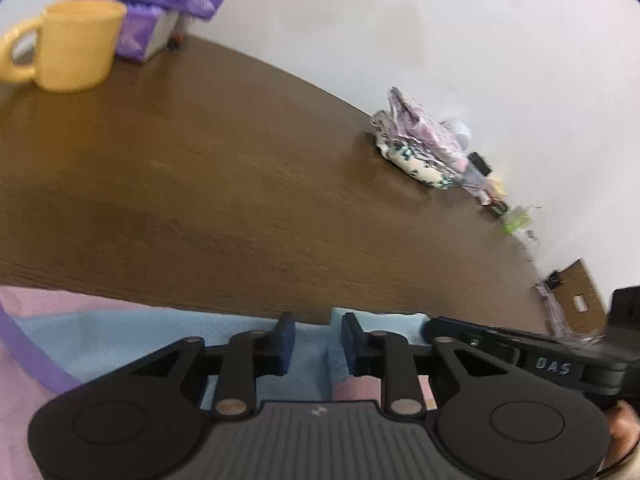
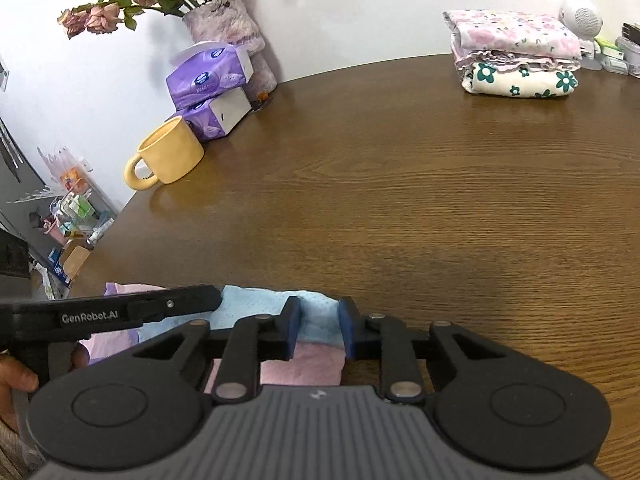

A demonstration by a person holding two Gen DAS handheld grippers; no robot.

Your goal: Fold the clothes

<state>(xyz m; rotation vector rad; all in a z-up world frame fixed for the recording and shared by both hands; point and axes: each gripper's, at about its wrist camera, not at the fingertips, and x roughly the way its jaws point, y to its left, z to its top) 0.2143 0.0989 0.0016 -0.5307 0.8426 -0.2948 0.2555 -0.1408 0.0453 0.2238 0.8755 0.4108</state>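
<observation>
Blue-and-pink garment (image 2: pixel 256 312): we find it at the tabletop (image 2: pixel 400 200) near edge, long axis left-right; both hand-held grippers, left (image 1: pixel 313 342) and right (image 2: pixel 319 330), equally near, jaws spread over its blue fold.

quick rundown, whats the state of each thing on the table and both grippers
left gripper: open, over blue cloth
right gripper: open, fingers either side of blue cloth
blue cloth: rumpled, on pink cloth
clothes stack: folded, piled
mug: upright
tissue packs: stacked
</observation>
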